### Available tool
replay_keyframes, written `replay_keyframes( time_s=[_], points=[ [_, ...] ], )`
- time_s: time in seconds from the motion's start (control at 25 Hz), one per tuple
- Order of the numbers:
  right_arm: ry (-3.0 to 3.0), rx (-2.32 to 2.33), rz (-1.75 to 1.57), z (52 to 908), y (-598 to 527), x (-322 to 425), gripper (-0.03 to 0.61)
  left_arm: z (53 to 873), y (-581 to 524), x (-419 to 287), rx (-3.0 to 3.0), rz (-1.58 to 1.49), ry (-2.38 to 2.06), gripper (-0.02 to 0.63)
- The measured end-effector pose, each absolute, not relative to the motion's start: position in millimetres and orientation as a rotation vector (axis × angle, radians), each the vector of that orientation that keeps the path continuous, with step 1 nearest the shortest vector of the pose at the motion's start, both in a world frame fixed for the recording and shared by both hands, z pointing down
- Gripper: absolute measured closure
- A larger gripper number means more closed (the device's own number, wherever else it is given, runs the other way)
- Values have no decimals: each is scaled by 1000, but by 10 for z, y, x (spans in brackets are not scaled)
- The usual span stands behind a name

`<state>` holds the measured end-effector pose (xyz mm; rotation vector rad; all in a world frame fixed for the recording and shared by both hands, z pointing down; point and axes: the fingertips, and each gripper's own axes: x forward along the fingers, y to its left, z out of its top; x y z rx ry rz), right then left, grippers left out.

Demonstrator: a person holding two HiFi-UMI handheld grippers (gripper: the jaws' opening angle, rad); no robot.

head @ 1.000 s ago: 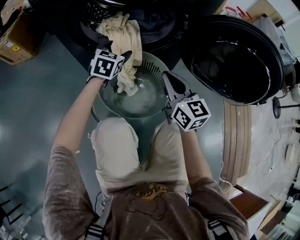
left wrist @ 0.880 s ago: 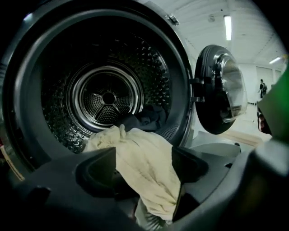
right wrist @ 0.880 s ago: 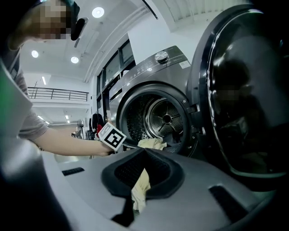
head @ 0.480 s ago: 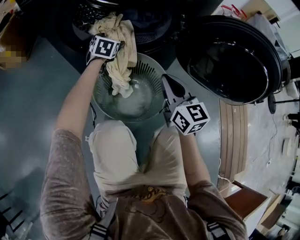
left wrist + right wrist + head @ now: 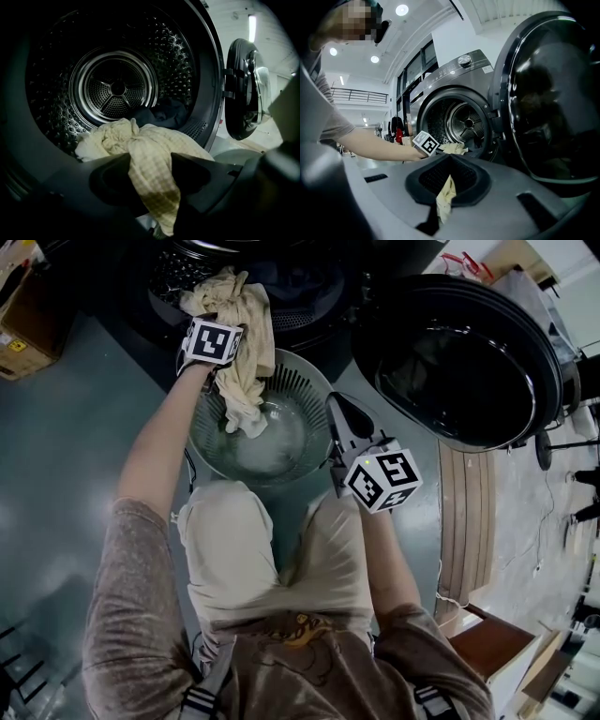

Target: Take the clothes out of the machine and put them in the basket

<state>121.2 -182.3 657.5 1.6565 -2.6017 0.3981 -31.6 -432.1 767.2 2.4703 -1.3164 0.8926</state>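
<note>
Crouching on a smooth grey-green floor (image 5: pixel 66 456), bracketing with beige-clad knees a round basket (image 5: pixel 302 381) of pale translucent plastic, finely slotted round the upper wall and glossy in the bowl. Poising the right gripper (image 5: pixel 337 409) at the basket's right rim, keeping its dark jaws drawn to a narrow slit and pressing on nothing that shows, with any touch on the rim too hard to judge. Pinching with the left gripper (image 5: pixel 152 174) a cream, waffle-textured cloth (image 5: pixel 246 376) at the machine's mouth, having just been closing the black rounded jaws on a thick fold, which is bulging out between both pads. Letting the cloth's crumpled upper part rest on the lip of the opening and its twisted lower end dangle into the basket. Looking beyond into the dimpled, perforated steel drum (image 5: pixel 117 86), three-spoked at the hub and cradling dark clothes (image 5: pixel 164 112) low on the right. Reaching, farthest right, the round door (image 5: pixel 469 362) of glossy black glass, hanging wide open.
</note>
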Motion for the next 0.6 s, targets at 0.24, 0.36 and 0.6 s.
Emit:
replay_keyframes(
  time_s=[0.24,0.36,0.6],
  points=[
    [-2603,1672,389,6521,-1757,1290,581,7594,-4134,-232,2473,830,-1309,511],
    [-2611,1669,387,6506,-1716,1294,581,7496,-3946,-164,2503,786,-1277,520],
    [-2649,1655,390,6460,-1642,1271,581,7287,-3424,-143,2543,718,-1186,520]
  ],
)
